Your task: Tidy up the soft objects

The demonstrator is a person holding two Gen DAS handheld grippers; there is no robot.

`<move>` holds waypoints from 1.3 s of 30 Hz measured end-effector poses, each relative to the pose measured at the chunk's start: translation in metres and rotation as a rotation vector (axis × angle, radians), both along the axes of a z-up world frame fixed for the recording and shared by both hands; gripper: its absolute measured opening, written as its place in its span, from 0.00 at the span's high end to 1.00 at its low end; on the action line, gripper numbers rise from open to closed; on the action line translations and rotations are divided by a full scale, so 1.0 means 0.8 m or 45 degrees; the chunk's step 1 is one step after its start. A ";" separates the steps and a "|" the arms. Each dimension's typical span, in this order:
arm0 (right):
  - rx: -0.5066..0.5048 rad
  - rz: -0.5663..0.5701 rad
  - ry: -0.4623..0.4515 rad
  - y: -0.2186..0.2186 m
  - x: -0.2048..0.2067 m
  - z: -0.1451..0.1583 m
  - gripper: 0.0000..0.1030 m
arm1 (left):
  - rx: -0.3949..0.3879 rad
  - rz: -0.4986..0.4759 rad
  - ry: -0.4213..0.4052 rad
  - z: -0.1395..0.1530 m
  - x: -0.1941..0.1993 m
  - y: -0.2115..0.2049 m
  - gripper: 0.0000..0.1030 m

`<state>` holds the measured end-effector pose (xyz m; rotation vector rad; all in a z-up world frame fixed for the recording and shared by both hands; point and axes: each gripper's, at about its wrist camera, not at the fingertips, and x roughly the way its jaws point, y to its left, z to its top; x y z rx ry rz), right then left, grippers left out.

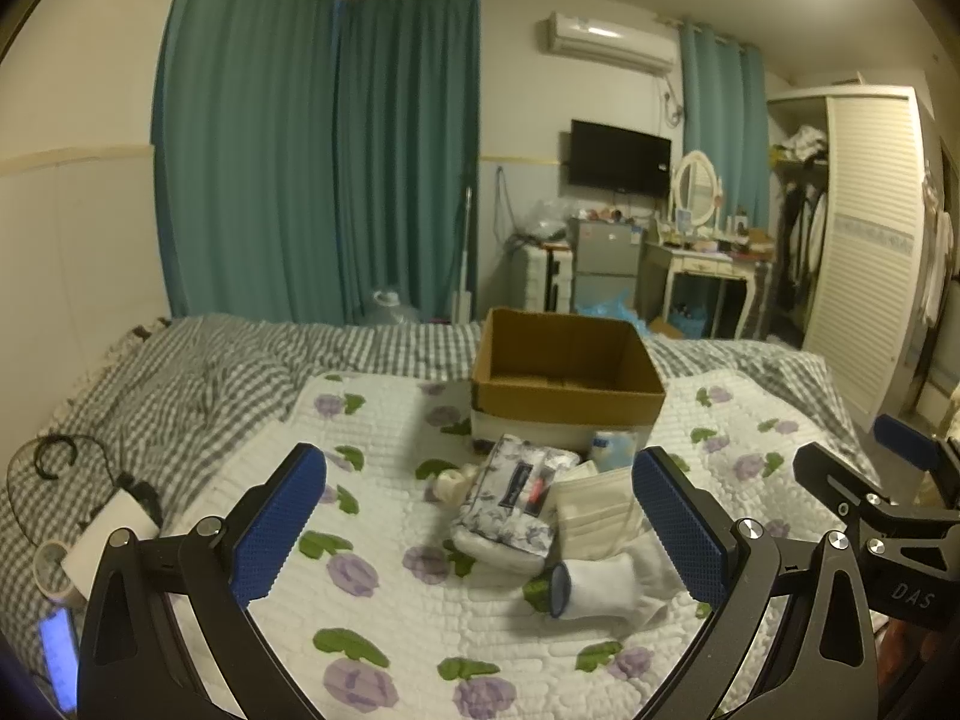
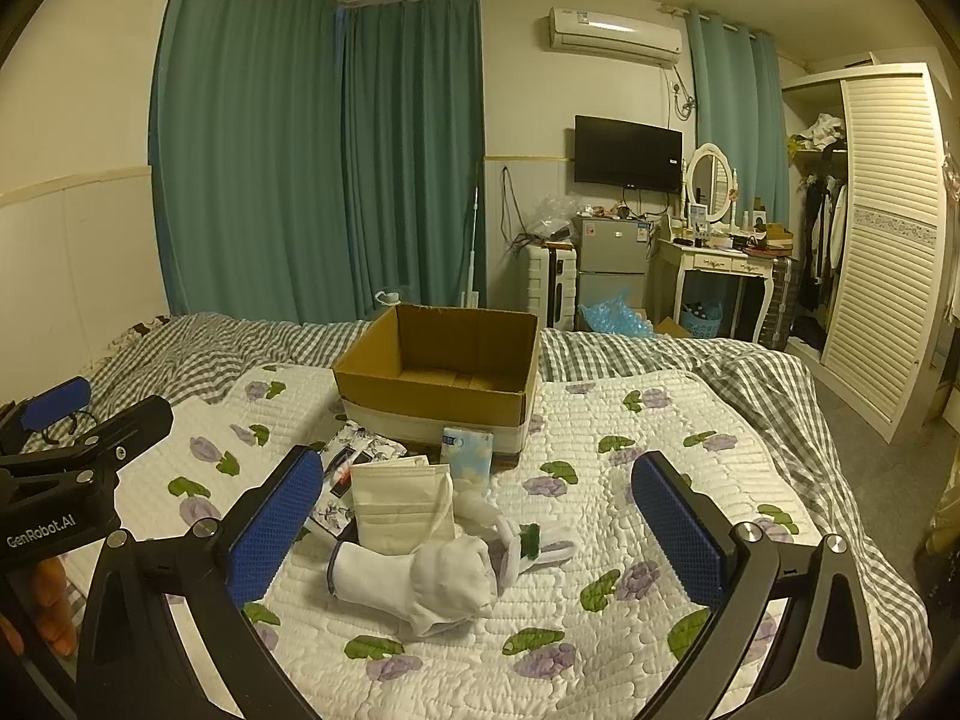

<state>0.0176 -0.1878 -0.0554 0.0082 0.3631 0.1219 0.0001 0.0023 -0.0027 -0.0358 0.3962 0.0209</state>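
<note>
Hovering over the bed [image 2: 630,420], left hand-held gripper [image 1: 480,534] and right hand-held gripper [image 2: 477,531], each spread wide, holding nothing. Just ahead between the right one's fingers: rolled white sock [image 2: 420,582], folded face mask [image 2: 399,504], tissue pack [image 2: 467,450], floral pouch [image 1: 510,498]. Beyond them, open cardboard box [image 2: 444,396].

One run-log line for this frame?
left gripper: open, empty | right gripper: open, empty | cardboard box: nothing visible inside | white sock: on bed, in front of box
</note>
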 end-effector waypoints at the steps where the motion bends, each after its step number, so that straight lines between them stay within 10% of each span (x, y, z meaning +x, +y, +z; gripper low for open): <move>1: 0.000 0.000 -0.001 0.000 0.000 0.000 0.00 | 0.000 0.000 0.000 0.000 0.000 0.000 0.00; 39: -0.001 0.013 0.007 0.003 -0.002 0.000 0.00 | -0.004 0.012 -0.007 0.004 0.000 0.006 0.00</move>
